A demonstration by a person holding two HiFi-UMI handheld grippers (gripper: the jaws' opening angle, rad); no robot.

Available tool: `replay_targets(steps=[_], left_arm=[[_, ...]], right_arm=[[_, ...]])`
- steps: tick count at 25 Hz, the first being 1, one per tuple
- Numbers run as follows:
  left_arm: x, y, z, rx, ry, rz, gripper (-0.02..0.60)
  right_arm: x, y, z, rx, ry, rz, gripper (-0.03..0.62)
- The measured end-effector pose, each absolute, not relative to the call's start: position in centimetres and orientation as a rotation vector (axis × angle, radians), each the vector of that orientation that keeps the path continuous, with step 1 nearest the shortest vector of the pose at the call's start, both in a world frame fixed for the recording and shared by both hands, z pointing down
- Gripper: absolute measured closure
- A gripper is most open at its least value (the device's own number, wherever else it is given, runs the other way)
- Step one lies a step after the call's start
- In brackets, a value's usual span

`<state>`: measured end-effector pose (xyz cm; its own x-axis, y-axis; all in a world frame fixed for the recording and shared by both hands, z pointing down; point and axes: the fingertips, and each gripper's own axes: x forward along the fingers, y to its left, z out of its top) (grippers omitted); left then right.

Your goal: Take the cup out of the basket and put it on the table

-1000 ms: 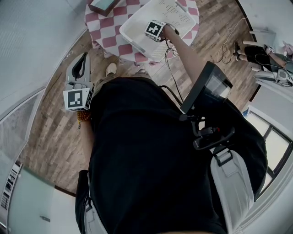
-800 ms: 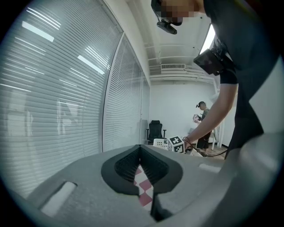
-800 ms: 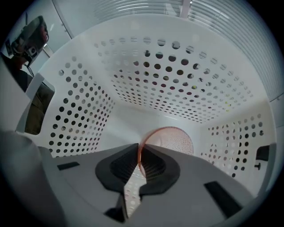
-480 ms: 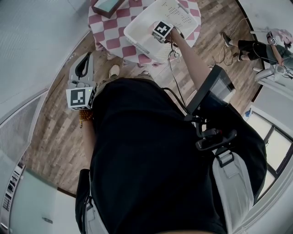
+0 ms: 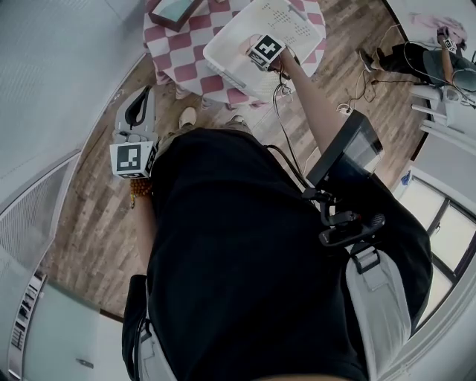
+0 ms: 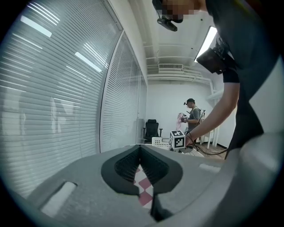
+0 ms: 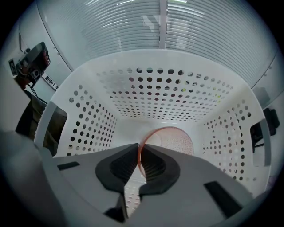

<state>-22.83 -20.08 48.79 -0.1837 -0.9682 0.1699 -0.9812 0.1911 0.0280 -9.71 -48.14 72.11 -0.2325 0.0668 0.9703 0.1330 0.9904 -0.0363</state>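
Nearest to us, in the right gripper view, the right gripper (image 7: 139,150) has its jaws clamped on the left part of the rim of a clear cup (image 7: 175,141) with a reddish lip. The cup is low inside the white perforated basket (image 7: 164,95); we cannot tell whether it touches the basket's floor. Its open mouth faces us, up toward the gripper. Its long axis runs away into the picture toward the basket's floor, so it is roughly upright.

The head view shows none of this. There we see only the back of that gripper reaching into the basket at the top centre of the frame, and the cup is hidden. That view does show the basket resting on a surface (image 5: 172,59) covered in a red-and-white checked cloth, with a shallow box (image 5: 175,9) on it toward the upper left.

In the left gripper view the left gripper (image 6: 140,151) has its jaws together with nothing between them, and checked cloth shows through the gap below. The head view places this gripper at the left of the frame, well apart from the basket. Far beyond its jaws, at centre right, we see an office chair (image 6: 151,130) and a second person (image 6: 191,116), neither of which appears in the right gripper view.
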Motion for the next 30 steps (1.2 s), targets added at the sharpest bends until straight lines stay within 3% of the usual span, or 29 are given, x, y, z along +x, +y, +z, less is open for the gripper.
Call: replay_targets(steps=[30], left_arm=[[-23.1, -23.1, 49.7, 2.082, -2.136, 0.156, 0.575]], right_arm=[[-14.2, -45.4, 59.3, 0.079, -2.341, 0.185, 0.568]])
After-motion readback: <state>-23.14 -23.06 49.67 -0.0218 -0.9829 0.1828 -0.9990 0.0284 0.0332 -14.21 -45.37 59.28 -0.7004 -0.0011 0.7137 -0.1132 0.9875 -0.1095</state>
